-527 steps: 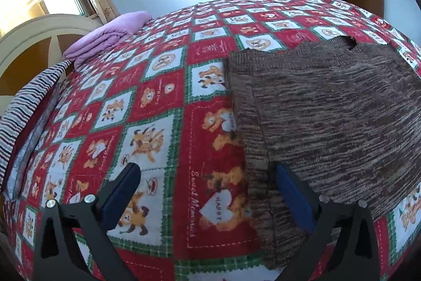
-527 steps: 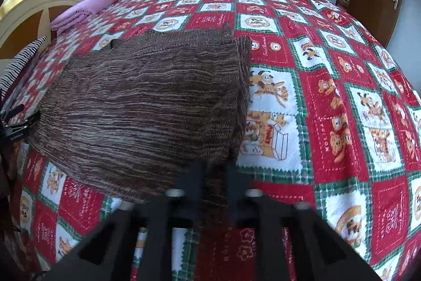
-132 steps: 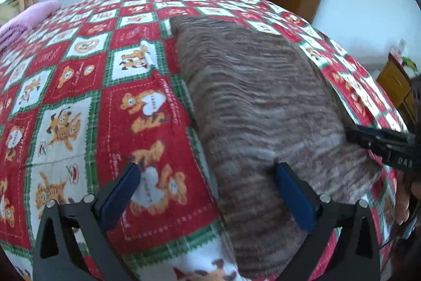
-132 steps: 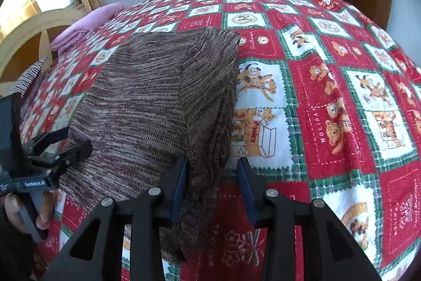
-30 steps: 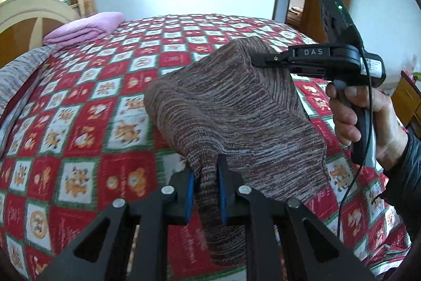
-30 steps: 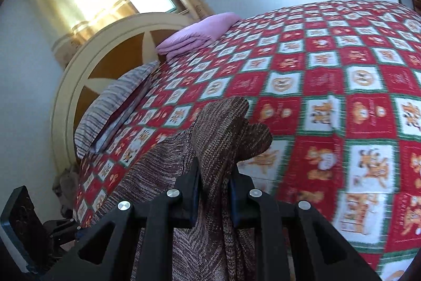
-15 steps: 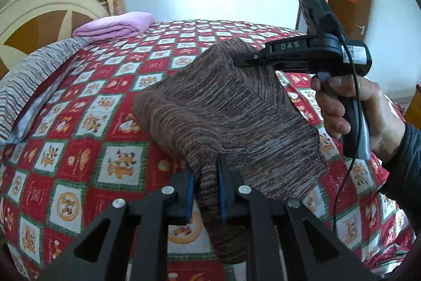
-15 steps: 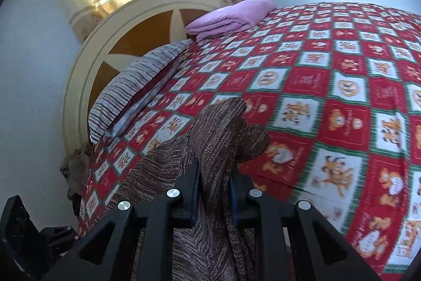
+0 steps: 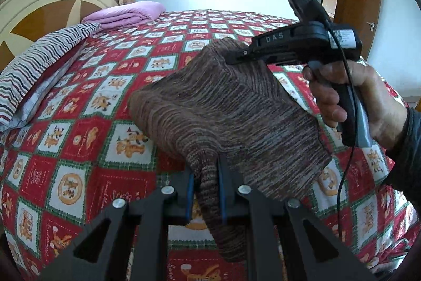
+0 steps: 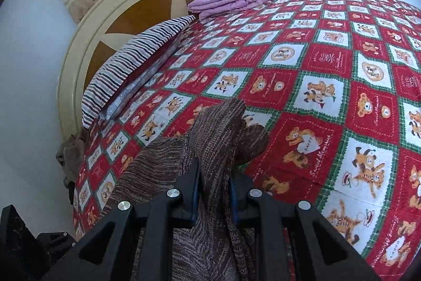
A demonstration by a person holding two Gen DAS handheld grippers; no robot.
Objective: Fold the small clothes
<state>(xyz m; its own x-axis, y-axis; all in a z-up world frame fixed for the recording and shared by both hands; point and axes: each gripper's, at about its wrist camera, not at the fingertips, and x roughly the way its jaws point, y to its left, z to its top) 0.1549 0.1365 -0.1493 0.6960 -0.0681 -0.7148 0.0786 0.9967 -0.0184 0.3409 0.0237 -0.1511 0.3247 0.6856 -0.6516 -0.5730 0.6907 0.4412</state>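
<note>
Left wrist view: the bed (image 9: 86,138) with its red, white and green bear-print quilt fills the lower and middle frame; the right wrist view shows the same quilt running to the upper right.
Bed surroundings: round cream and brown headboard (image 9: 39,7) at upper left, striped pillow (image 9: 39,62) below it, folded pink blanket (image 9: 126,15) at upper centre, wooden door (image 9: 363,4) at upper right.
Sweater: the brown knit sweater (image 9: 223,117) hangs in mid-frame above the quilt, stretched between both grippers, with a tail drooping at bottom centre.
Handling: by its look soft, limp and light; the ribbed knit should not slip, but it sags and stretches wherever it is unsupported.
Where to hold: corners and doubled edges, as now, so the layers stay together; a single-layer pinch would probably let the fold slide apart.
Left gripper: left gripper (image 9: 205,175) at bottom centre, jaws nearly closed and pinching a bunched edge of the sweater.
Right gripper: right gripper (image 10: 214,175) at bottom centre of its own view, jaws likewise nearly closed on a thick fold; in the left wrist view it bites the far upper corner.
Hand: a person's hand (image 9: 350,102) at right grips the handle.
</note>
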